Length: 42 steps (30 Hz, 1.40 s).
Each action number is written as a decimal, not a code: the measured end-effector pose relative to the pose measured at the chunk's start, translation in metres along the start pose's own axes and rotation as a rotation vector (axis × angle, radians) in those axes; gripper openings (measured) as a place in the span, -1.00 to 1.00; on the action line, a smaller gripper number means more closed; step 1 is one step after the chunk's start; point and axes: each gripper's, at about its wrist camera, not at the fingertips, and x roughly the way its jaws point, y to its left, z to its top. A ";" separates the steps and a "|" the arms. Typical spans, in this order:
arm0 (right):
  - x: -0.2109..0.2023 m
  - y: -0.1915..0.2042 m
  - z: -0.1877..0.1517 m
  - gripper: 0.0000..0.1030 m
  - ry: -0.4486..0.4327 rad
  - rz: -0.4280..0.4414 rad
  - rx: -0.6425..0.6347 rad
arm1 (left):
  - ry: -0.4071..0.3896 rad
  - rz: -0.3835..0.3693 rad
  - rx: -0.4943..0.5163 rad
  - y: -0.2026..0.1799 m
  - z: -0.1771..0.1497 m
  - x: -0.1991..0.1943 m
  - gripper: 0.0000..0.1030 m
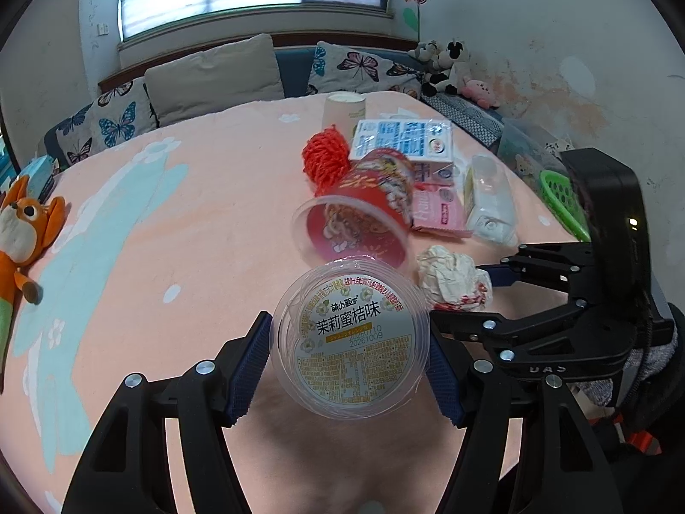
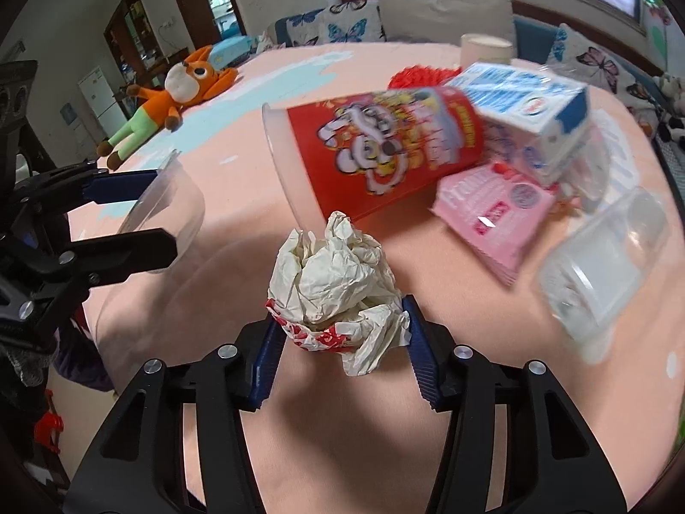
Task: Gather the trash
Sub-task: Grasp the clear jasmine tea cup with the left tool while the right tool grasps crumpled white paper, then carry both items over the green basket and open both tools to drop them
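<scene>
My left gripper (image 1: 349, 364) is shut on a clear plastic jelly cup (image 1: 351, 338) with a white and yellow label, held above the pink bedspread (image 1: 180, 231); the cup also shows in the right wrist view (image 2: 171, 218). My right gripper (image 2: 340, 349) is shut on a crumpled white paper wrapper (image 2: 338, 282) with red print, seen also in the left wrist view (image 1: 454, 278). Behind lies a trash pile: a tipped red noodle cup (image 2: 376, 145), a blue and white carton (image 2: 522, 98), a pink packet (image 2: 492, 218), a clear plastic box (image 2: 608, 265) and red mesh (image 1: 325, 158).
A paper cup (image 1: 344, 107) stands at the back of the pile. An orange plush toy (image 2: 171, 98) lies far left. Pillows (image 1: 209, 77) line the bed's far edge. A green basket (image 1: 561, 201) sits off the bed's right side.
</scene>
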 end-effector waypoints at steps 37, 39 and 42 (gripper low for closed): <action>-0.203 -0.292 -0.153 0.27 -0.106 -0.566 0.465 | 0.082 -0.236 0.260 -0.295 0.134 0.113 0.26; -0.206 -0.295 -0.157 0.29 -0.108 -0.575 0.467 | 0.095 -0.242 0.276 -0.309 0.138 0.122 0.27; -0.210 -0.299 -0.162 0.32 -0.114 -0.580 0.481 | 0.116 -0.246 0.292 -0.323 0.141 0.134 0.27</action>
